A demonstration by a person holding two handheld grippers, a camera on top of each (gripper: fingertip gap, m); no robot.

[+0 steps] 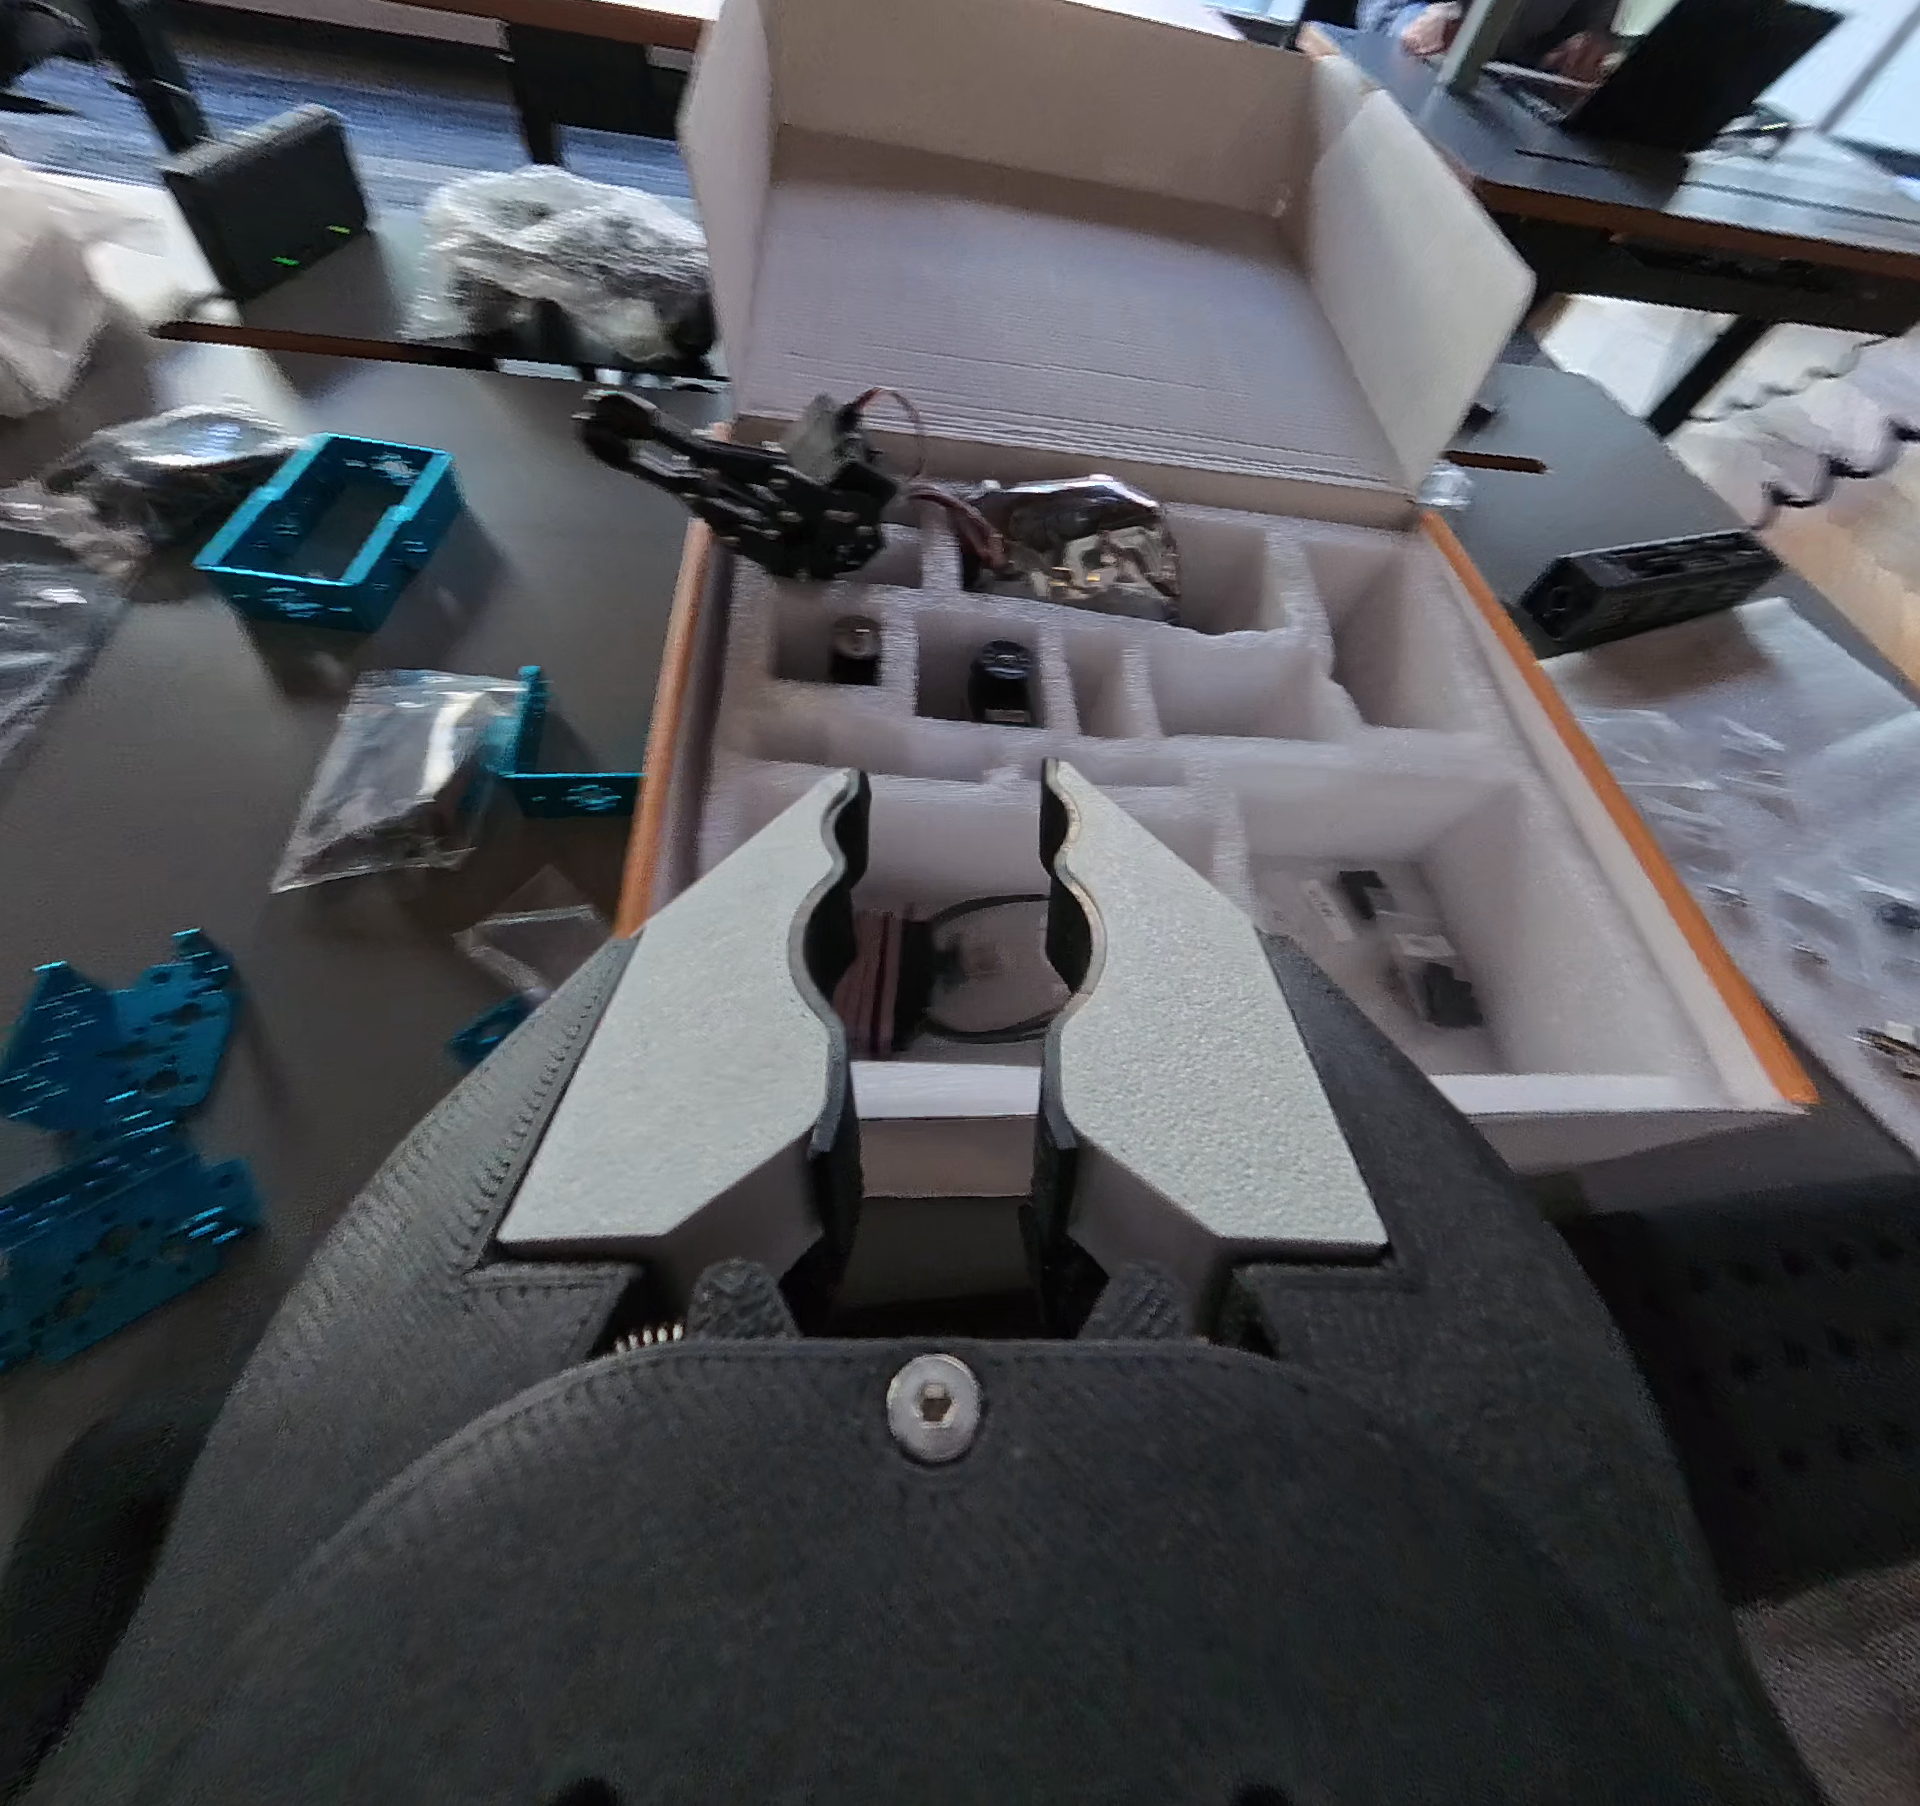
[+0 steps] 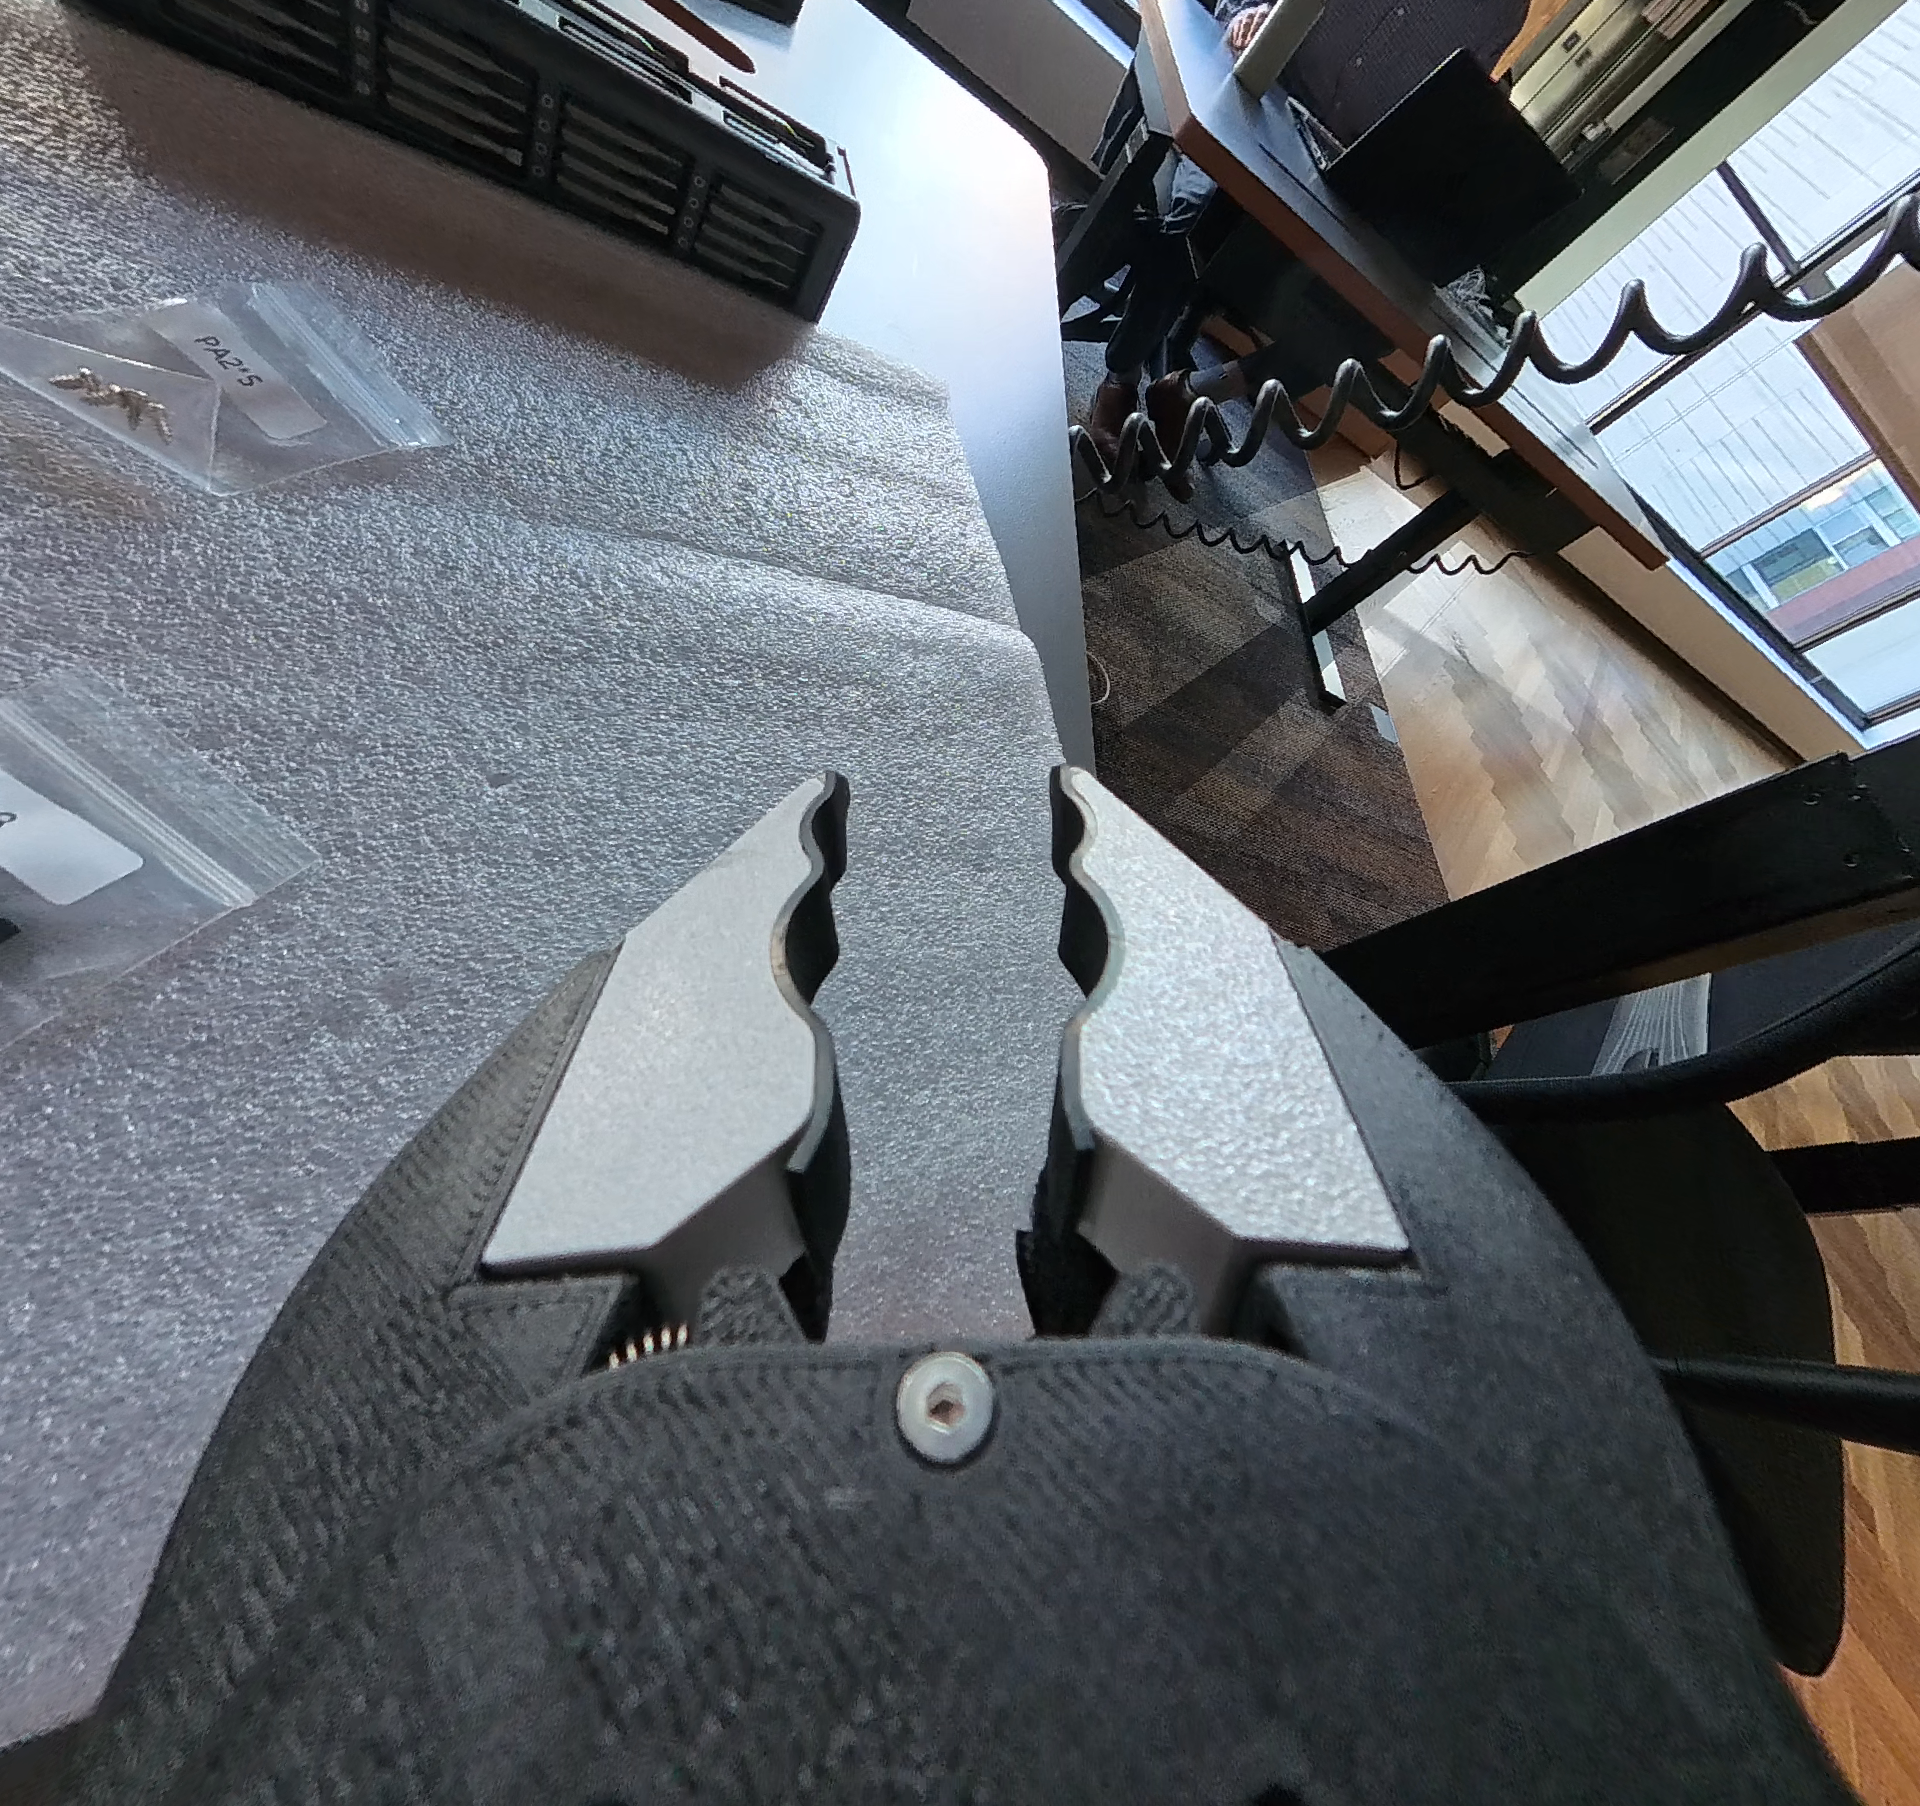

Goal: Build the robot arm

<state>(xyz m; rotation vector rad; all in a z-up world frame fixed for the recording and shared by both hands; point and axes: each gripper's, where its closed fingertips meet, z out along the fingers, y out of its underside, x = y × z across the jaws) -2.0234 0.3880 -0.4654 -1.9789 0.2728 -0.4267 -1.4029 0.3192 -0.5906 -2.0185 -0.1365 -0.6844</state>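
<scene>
My left gripper (image 1: 951, 785) is open and empty, above the near end of an open cardboard box (image 1: 1621, 811) lined with white foam compartments (image 1: 1382, 748). Below its fingers lies a servo with a coiled black cable (image 1: 966, 967). A black claw part (image 1: 758, 494) with wires sits at the box's far left corner, beside a silver foil bag (image 1: 1081, 541). Two dark cylindrical parts (image 1: 997, 676) stand in small slots. My right gripper (image 2: 951, 800) is open and empty, low over a grey foam sheet (image 2: 499, 613) near the table's right edge.
Blue metal brackets (image 1: 332, 530) and plates (image 1: 114, 1112) and bagged parts (image 1: 395, 780) lie left of the box. A black bit case (image 2: 457, 83) and small screw bags (image 2: 208, 385) lie on the foam sheet. A coiled black cable (image 2: 1455, 374) hangs right. A person sits at a far desk (image 2: 1351, 21). My hands' fingertips stand some 65 centimetres from each other.
</scene>
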